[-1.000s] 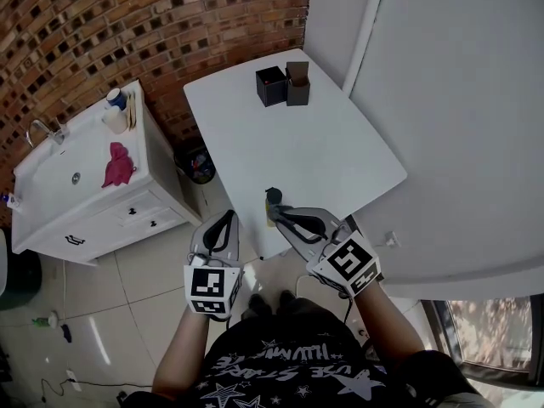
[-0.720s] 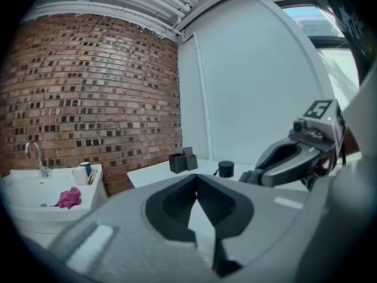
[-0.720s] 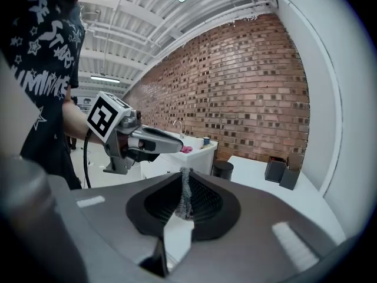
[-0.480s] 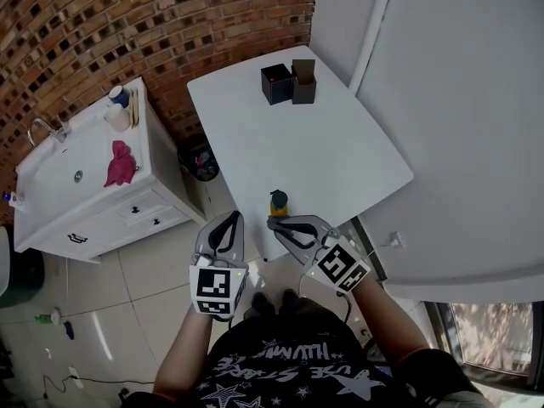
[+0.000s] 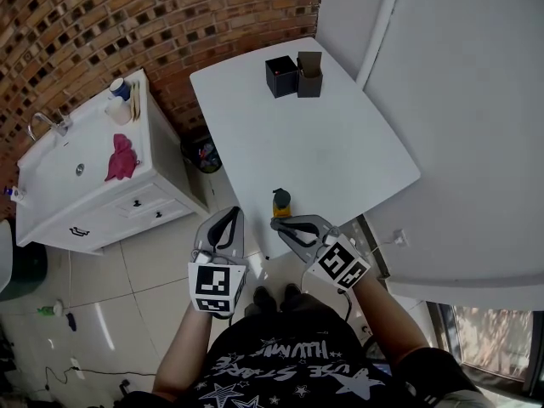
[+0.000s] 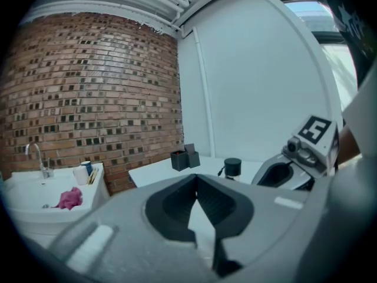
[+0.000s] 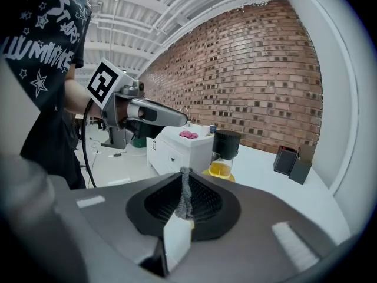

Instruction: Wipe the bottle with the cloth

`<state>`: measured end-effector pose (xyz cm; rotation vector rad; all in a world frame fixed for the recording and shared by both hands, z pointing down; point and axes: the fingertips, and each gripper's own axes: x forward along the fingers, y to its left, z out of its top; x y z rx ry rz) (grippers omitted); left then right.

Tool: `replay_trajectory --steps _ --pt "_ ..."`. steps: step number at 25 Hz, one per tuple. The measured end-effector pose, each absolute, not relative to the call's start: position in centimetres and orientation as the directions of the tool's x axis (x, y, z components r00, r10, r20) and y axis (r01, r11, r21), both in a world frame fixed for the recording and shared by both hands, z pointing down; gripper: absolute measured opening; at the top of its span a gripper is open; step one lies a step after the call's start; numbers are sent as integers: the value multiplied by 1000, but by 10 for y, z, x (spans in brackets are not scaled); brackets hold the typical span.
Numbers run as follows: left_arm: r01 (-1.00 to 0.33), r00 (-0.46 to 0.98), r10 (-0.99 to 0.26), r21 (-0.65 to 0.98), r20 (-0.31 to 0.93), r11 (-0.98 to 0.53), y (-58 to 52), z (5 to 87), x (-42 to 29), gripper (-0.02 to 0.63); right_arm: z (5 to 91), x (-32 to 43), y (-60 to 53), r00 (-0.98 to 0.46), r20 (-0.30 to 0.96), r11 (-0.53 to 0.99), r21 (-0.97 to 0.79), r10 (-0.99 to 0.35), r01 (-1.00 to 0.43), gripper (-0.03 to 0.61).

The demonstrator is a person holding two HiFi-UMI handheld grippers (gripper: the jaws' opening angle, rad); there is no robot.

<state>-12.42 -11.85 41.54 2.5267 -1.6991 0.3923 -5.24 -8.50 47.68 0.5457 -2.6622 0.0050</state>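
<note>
the bottle (image 5: 280,202), dark-capped with yellow liquid inside, stood upright at the near edge of the white bench (image 5: 340,151). the right gripper (image 5: 275,223) hung just beside it, off the bench's edge, its jaws pressed together with a thin grey fuzzy strip (image 7: 184,190) along their seam. i could not tell what that strip was. the left gripper (image 5: 232,214) hung further left over the tiled floor (image 5: 144,270), its jaws pressed together on nothing. the pink cloth (image 5: 120,158) lay well apart on the white sink cabinet (image 5: 144,206). two dark boxes (image 5: 281,76) stood at the bench's far end.
</note>
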Motion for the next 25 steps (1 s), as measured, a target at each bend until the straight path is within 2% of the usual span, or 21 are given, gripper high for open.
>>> replay_trajectory --steps 6,18,25 --pt "-926 331 -906 -92 263 -365 -122 418 -130 5 504 -47 -94 -788 476 917 127 -390 -377 37" --pt "-943 290 -904 -68 314 -327 -121 425 -140 5 562 -40 -95 -726 562 898 71 -395 -434 37" --pt "-941 283 -912 -96 296 -323 -121 428 -144 5 570 -26 -91 -716 583 898 53 -384 -438 37"
